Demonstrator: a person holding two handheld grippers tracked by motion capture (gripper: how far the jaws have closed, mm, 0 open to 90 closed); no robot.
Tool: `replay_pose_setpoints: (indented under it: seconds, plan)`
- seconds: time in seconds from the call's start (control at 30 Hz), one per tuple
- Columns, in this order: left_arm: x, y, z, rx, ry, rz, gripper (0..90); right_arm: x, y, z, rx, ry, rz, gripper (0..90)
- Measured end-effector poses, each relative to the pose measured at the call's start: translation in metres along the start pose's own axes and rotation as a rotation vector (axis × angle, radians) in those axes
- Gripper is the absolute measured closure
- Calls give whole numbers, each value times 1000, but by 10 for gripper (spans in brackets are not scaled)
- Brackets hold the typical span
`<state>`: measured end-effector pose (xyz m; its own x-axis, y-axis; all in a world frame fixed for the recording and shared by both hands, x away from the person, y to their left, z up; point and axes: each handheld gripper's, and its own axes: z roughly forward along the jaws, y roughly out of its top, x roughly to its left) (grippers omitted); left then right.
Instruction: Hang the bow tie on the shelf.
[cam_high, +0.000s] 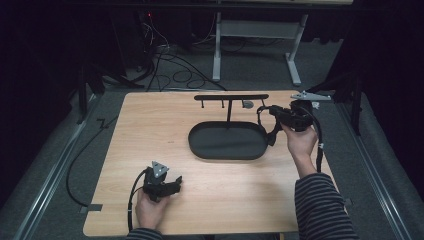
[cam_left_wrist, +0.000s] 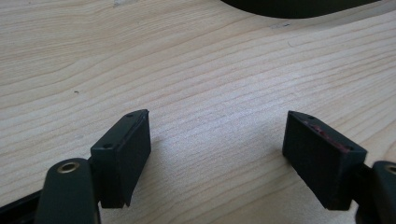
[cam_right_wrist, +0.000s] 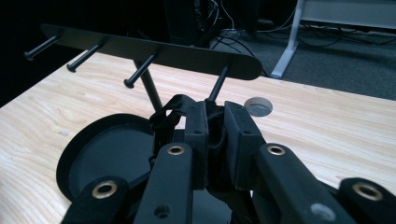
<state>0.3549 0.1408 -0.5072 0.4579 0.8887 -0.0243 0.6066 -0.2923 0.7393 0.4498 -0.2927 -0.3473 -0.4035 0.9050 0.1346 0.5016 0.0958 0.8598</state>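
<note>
A black rack stands at the table's far middle, with a bar of several pegs (cam_high: 231, 97) (cam_right_wrist: 154, 51) on a post over an oval black tray (cam_high: 227, 142) (cam_right_wrist: 107, 154). My right gripper (cam_high: 274, 112) (cam_right_wrist: 215, 109) is shut on a black strap (cam_high: 272, 134) (cam_right_wrist: 214, 122), held just short of the bar's right-end peg (cam_right_wrist: 218, 80). Part of the strap loops to the left of the jaws and part hangs over the tray's right rim. My left gripper (cam_high: 176, 182) (cam_left_wrist: 217, 144) rests low over the near left of the table, open, with bare wood between its pads.
A grey-lined round hole (cam_high: 247, 104) (cam_right_wrist: 258, 107) sits in the tabletop behind the rack. Beyond the far edge are a white desk frame (cam_high: 217, 45) and cables on the floor (cam_high: 175, 65). The tray's dark rim (cam_left_wrist: 299, 7) lies ahead of the left gripper.
</note>
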Motion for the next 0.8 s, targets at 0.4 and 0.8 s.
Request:
replay_pose_setpoints:
  seconds: [0.4,0.8]
  plan:
    - [0,0,0,0,0,1,240,-6,8,9,-15,-18,29,817]
    - [0,0,0,-1,-3,-1,240,-9,10,27,17,-58,40,810]
